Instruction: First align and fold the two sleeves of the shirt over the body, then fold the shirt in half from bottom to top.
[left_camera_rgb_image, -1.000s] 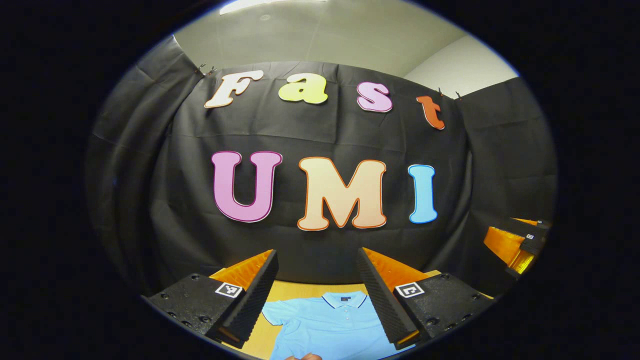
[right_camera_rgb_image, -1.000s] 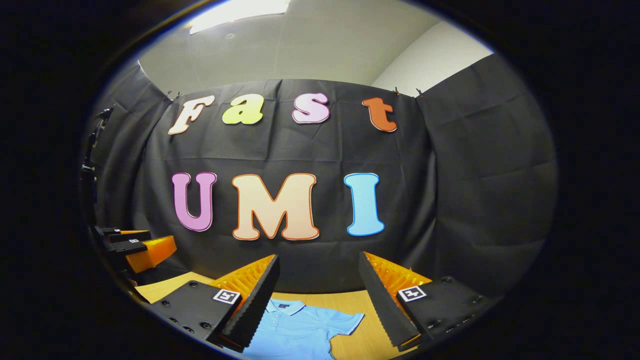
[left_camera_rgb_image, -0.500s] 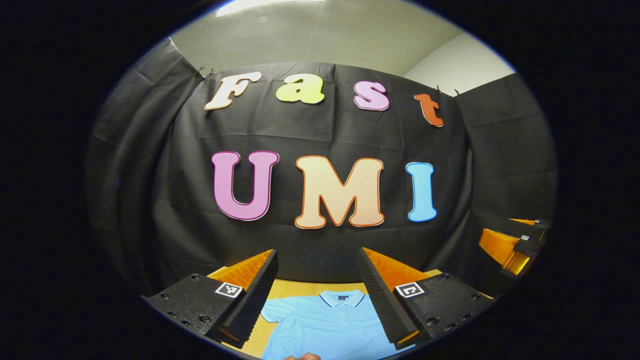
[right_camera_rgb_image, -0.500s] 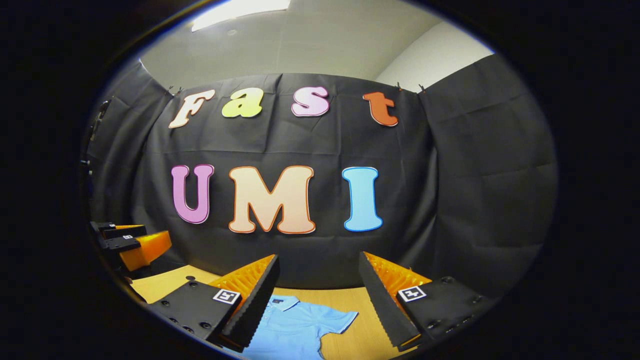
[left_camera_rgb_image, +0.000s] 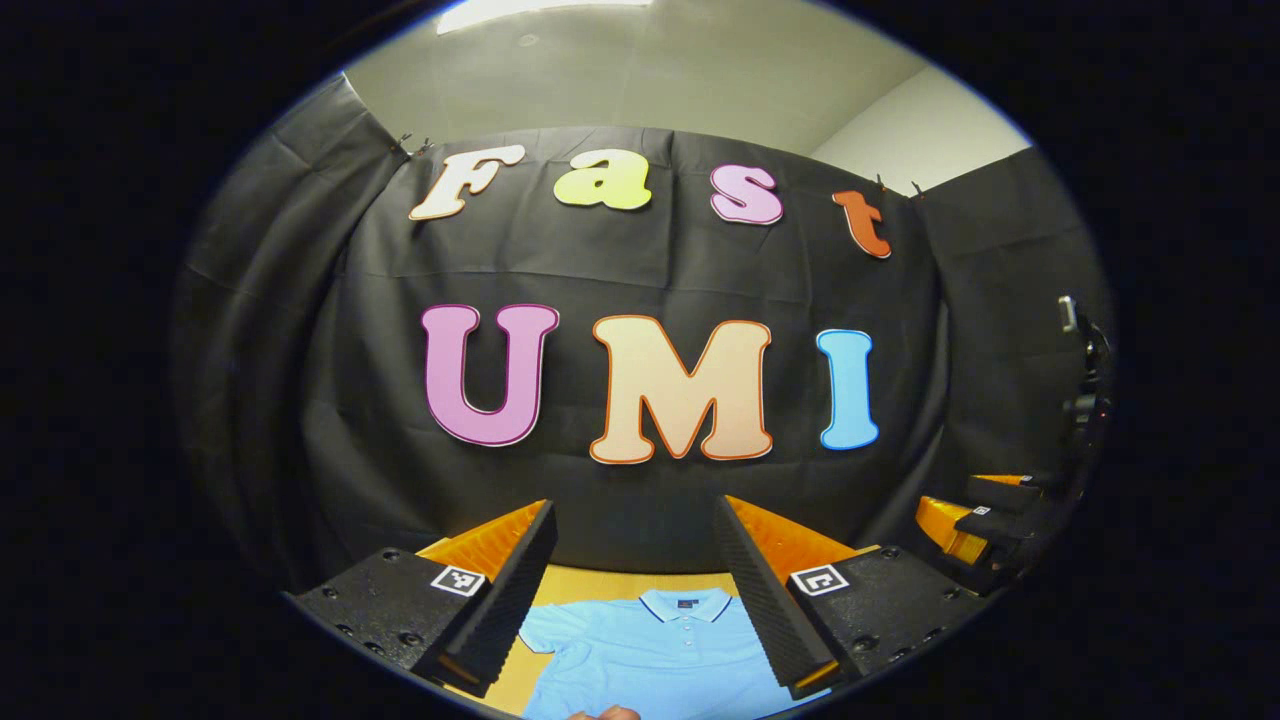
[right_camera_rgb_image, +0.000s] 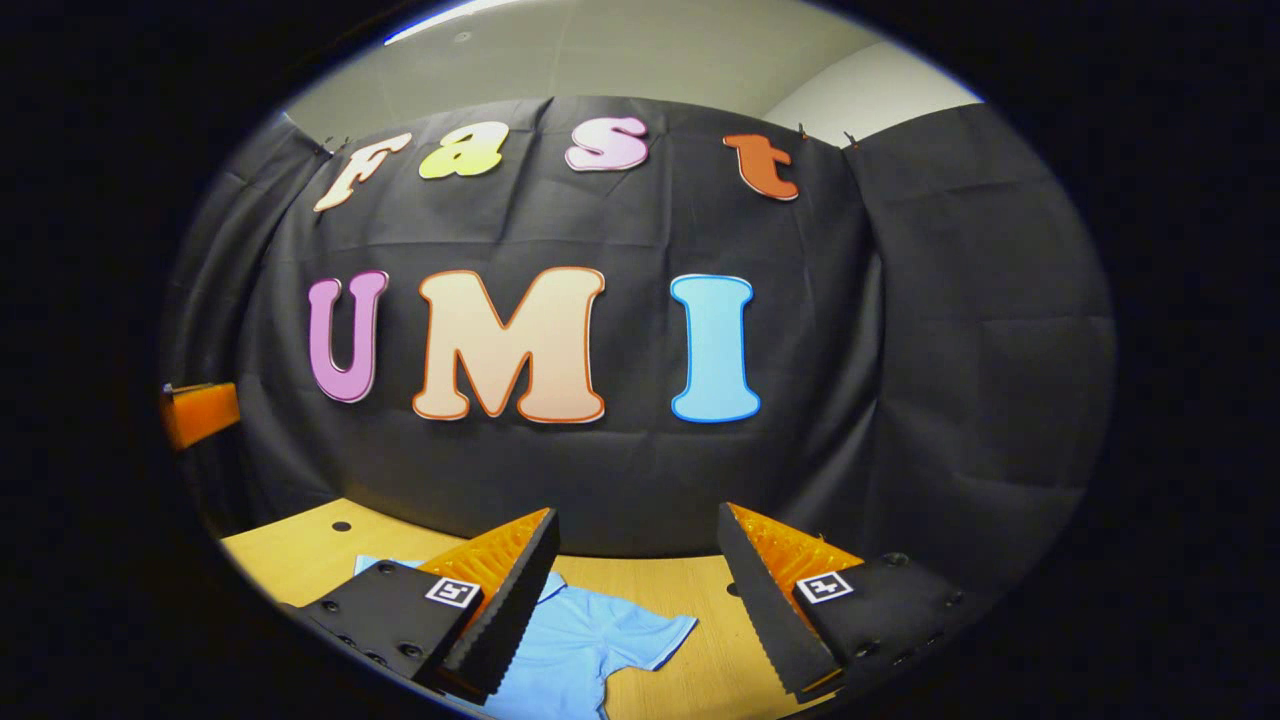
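One light-blue short-sleeved polo shirt (left_camera_rgb_image: 650, 650) lies flat and unfolded on the wooden tabletop (right_camera_rgb_image: 690, 590), below and ahead of the left tool (left_camera_rgb_image: 635, 590), collar away from it; both sleeves look spread, so no fold appears begun; the right tool (right_camera_rgb_image: 635, 600) hovers above the shirt's sleeve; two tools, both with jaws apart and empty.

Light blue polo shirt (left_camera_rgb_image: 650, 655), short-sleeved, dark-trimmed collar and buttoned placket, lying flat and face up on a wooden table (right_camera_rgb_image: 700, 600), collar toward the far wall, one sleeve (right_camera_rgb_image: 640, 635) spread out sideways, unfolded
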